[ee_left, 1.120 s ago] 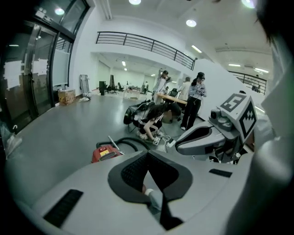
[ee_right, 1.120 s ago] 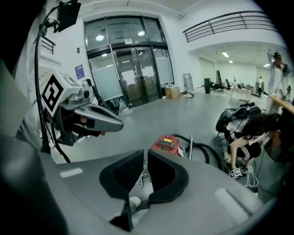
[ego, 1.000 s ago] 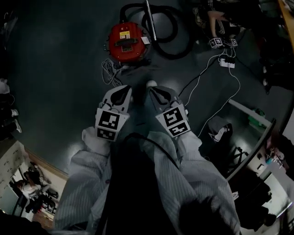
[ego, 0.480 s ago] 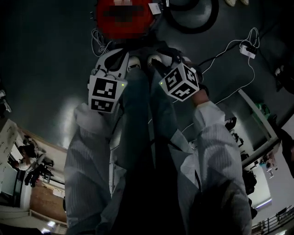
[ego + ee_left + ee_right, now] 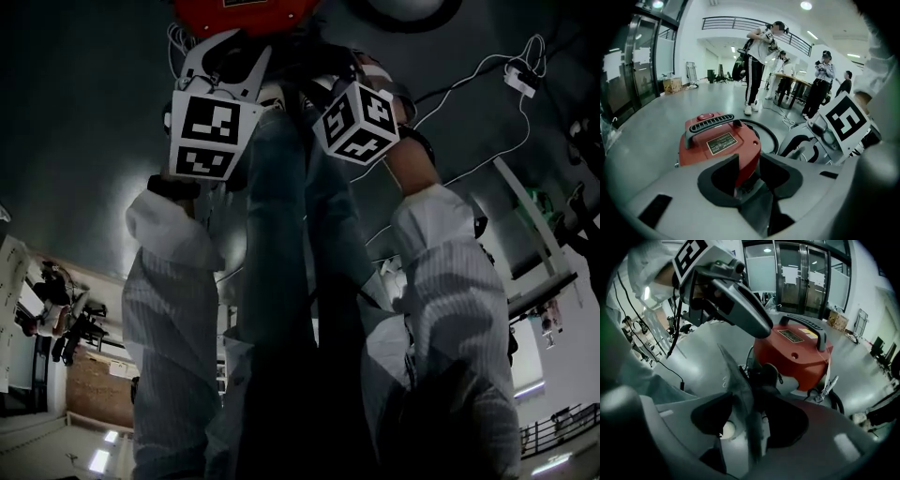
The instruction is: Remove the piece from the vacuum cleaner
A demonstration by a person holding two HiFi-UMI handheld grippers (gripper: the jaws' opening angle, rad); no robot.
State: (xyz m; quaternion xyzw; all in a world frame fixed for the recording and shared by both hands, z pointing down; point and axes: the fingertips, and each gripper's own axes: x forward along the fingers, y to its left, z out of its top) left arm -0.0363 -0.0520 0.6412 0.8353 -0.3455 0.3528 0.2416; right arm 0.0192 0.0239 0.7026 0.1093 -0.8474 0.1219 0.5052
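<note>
The red vacuum cleaner shows only at the head view's top edge. In the left gripper view the vacuum cleaner has a black handle and a black hose behind it. My left gripper is opening, and the red body's near corner shows in the gap, untouched. My right gripper is opening too, aimed at a black fitting low on the vacuum cleaner. A blurred grey streak crosses its gap; I cannot tell what it is. In the head view, the left gripper and right gripper sit side by side just short of the vacuum.
A white cable and power strip lie on the dark floor to the right. Several people stand by a table in the background. Glass doors are behind the vacuum. The holder's legs fill the lower head view.
Both grippers have moved forward to the vacuum. The head view has tipped, so the vacuum slid from mid-frame to the top edge.
</note>
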